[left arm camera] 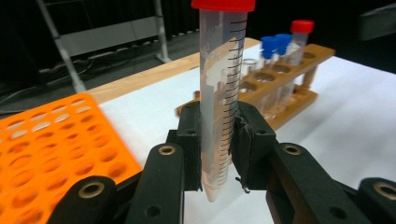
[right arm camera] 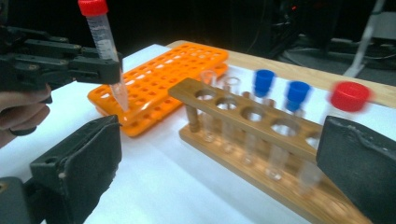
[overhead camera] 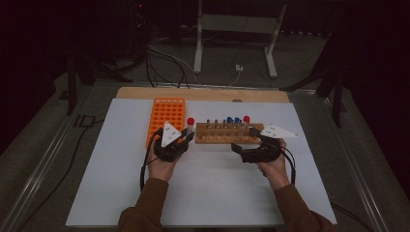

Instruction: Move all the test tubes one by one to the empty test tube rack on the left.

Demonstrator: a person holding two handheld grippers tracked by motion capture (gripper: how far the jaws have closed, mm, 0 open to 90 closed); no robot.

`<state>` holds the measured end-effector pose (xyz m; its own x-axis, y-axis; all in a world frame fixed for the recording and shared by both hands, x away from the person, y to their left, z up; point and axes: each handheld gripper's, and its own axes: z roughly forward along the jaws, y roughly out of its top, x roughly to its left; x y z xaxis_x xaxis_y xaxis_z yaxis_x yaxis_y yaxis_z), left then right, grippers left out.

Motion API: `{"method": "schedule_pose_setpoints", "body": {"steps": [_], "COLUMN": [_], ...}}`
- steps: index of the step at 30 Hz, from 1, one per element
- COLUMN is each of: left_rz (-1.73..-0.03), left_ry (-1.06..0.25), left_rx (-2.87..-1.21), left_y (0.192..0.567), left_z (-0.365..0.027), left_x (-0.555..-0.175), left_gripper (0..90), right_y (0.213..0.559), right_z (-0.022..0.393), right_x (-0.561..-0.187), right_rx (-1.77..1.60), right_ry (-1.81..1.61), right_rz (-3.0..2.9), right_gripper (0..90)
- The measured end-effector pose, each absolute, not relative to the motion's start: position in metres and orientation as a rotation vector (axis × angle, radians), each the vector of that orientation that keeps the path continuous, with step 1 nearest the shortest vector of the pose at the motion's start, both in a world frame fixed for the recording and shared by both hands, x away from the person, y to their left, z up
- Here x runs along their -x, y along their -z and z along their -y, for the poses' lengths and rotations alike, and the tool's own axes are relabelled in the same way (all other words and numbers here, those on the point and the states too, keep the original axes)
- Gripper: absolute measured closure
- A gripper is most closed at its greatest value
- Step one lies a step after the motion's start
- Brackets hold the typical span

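Jaws of the left gripper [left arm camera: 219, 140] clamped on one red-capped tube [left arm camera: 223, 93], held upright above the tabletop [overhead camera: 208, 188], between the orange rack [overhead camera: 166, 116] and the wooden rack [overhead camera: 227, 133]. Jaws of the right gripper [right arm camera: 219, 163] stand wide apart, nothing between the pads, just in front of the wooden rack. Count in the wooden rack: two blue-capped tubes [right arm camera: 262, 84], one red-capped tube [right arm camera: 349, 98], two uncapped tubes [right arm camera: 208, 79]. One orange rack; its visible holes look empty.
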<state>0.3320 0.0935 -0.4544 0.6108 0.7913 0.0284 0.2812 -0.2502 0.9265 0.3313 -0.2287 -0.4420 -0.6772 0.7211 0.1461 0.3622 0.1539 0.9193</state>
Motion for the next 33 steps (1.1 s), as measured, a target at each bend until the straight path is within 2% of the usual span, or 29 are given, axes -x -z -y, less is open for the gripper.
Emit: {"method": "schedule_pose_setpoints", "body": {"steps": [12, 23, 33], "left_rz": [-0.969, -1.042, -1.037], "left_ry": [-0.664, -0.631, -0.645], "left_rx": [-1.782, -1.819, -1.881], "left_y": [0.469, 0.494, 0.501], "left_z": [-0.115, -0.120, -0.117], "left_x": [-0.338, -0.340, -0.338], "left_gripper": [74.2, 72.0, 75.3], "right_y": [0.448, 0.448, 0.449], "right_z": [0.256, 0.258, 0.257], "right_x": [-0.314, -0.311, -0.311], "right_rx": [-1.063, -1.056, -1.054], "right_ry": [-1.523, -1.523, -1.526], "right_rz": [-2.033, -2.022, -2.027], "right_gripper": [0.6, 0.6, 0.7]}}
